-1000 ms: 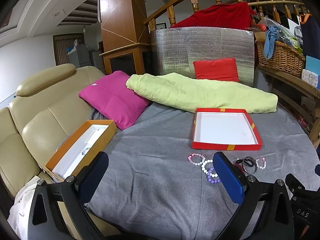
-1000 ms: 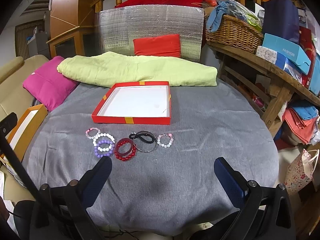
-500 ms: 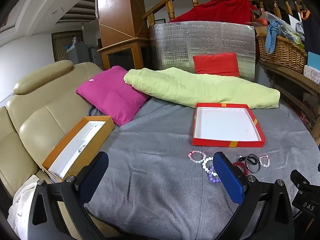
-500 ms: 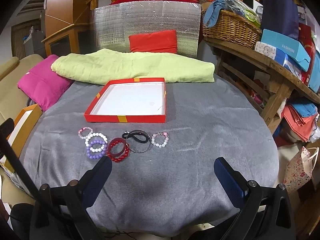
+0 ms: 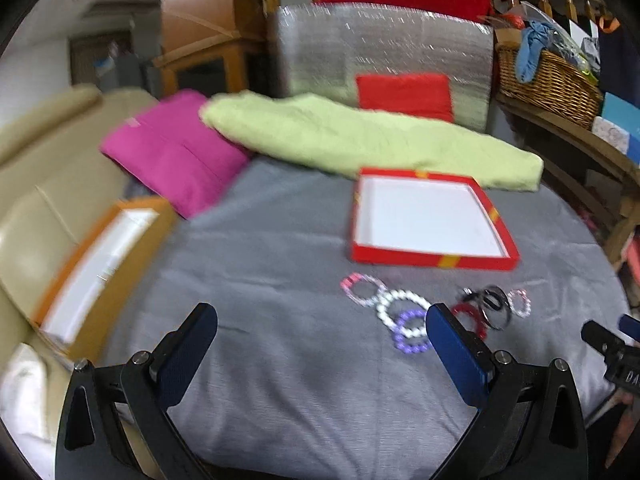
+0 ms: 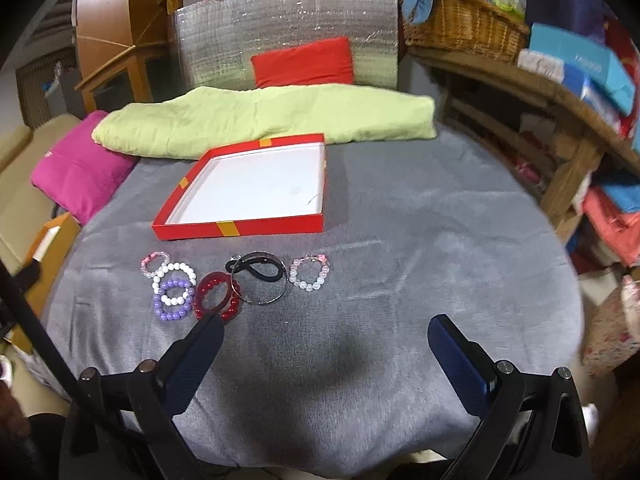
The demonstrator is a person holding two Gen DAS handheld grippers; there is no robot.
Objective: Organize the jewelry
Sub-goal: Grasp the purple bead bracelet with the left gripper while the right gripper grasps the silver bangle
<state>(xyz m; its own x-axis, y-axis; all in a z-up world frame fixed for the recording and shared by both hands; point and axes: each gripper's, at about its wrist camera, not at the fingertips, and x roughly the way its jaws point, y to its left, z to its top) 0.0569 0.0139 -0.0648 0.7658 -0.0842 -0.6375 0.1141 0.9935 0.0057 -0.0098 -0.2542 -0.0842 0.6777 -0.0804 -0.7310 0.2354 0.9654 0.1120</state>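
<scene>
A grey-covered counter [image 6: 400, 240] carried an empty red box lid [image 6: 248, 196], and just in front of it a row of bracelets running left to right, from a pink beaded bracelet [image 6: 154, 263] to a pale beaded bracelet [image 6: 310, 274]. Both tools stood released, jaws wide, holding nothing. The right hand-held gripper [image 6: 326, 344] faced the row squarely, its left finger overlapping the dark red bracelet [image 6: 218, 296], so I judged it nearer than the left hand-held gripper [image 5: 322, 338], which saw the row off to its right.
</scene>
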